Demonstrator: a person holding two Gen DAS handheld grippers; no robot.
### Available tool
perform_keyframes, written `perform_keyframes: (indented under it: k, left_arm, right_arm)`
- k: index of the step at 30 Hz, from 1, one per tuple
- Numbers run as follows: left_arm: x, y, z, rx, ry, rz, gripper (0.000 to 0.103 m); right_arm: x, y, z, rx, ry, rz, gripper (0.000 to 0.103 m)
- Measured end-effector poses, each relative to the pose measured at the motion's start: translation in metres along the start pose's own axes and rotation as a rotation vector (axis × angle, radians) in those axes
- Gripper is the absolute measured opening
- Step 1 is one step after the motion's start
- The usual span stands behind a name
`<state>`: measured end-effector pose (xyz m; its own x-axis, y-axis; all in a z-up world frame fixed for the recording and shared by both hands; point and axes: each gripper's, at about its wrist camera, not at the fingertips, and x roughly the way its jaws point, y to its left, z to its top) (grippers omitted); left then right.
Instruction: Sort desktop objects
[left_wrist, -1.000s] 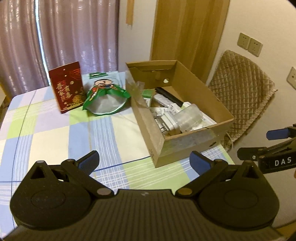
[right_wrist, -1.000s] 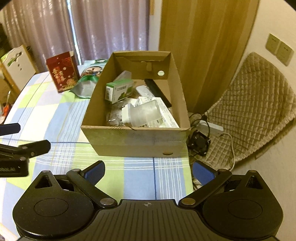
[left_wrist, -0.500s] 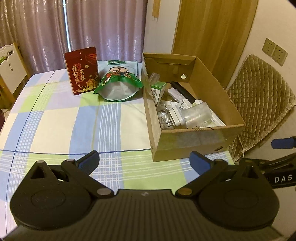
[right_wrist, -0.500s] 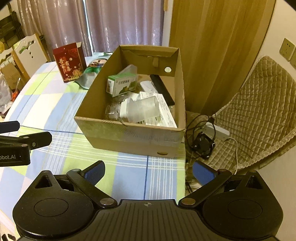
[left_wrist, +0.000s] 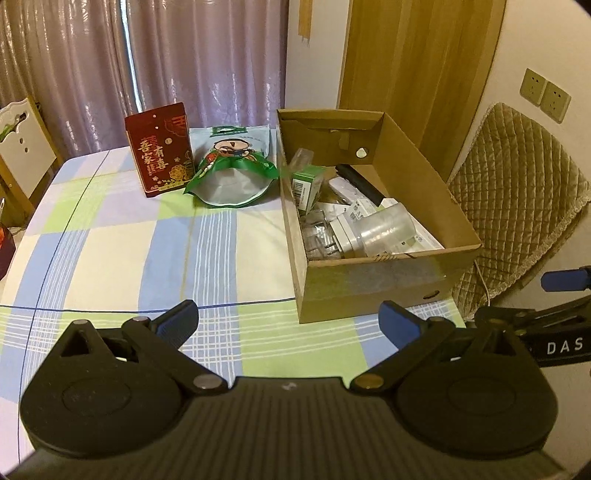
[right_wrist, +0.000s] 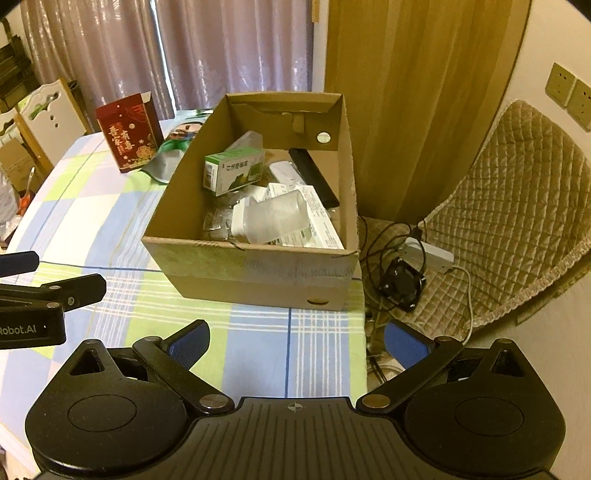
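Cardboard box (right_wrist: 258, 266) on checked desk (left_wrist: 110, 236) near its right edge, open top, part full: green carton (right_wrist: 234, 170) leaning on left inner wall, clear jar (right_wrist: 271, 218) on its side over white leaflets (right_wrist: 317, 221), black bar (right_wrist: 314, 176) along right wall. Clear plastic bits under jar, hard to make out. Carton mostly hidden by box wall in left wrist view. Red box (left_wrist: 160, 147) upright at far side of desk, green pouch (left_wrist: 231, 173) just beside it, slumped forward; pouch largely hidden behind box in right wrist view. Left hand-held gripper (left_wrist: 288, 323) spread wide, empty, over near desk edge, well apart from box. Right hand-held gripper (right_wrist: 297, 341) also spread wide, empty, over desk's right corner. Each cut off at frame edge in other's view. Cables and black fan (right_wrist: 402, 280) on floor by quilted chair (right_wrist: 517, 206), tangled, unclear.
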<state>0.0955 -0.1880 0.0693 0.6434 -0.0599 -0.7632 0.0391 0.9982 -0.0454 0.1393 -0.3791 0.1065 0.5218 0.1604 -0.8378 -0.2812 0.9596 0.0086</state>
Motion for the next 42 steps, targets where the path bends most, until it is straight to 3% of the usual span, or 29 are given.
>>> perform_keyframes:
  k: [42]
  left_arm:
    - [0.010,0.012,0.007,0.025,0.012,-0.007,0.102]
  right_arm:
    - [0.012,0.009,0.009,-0.008,0.019,-0.012,0.103]
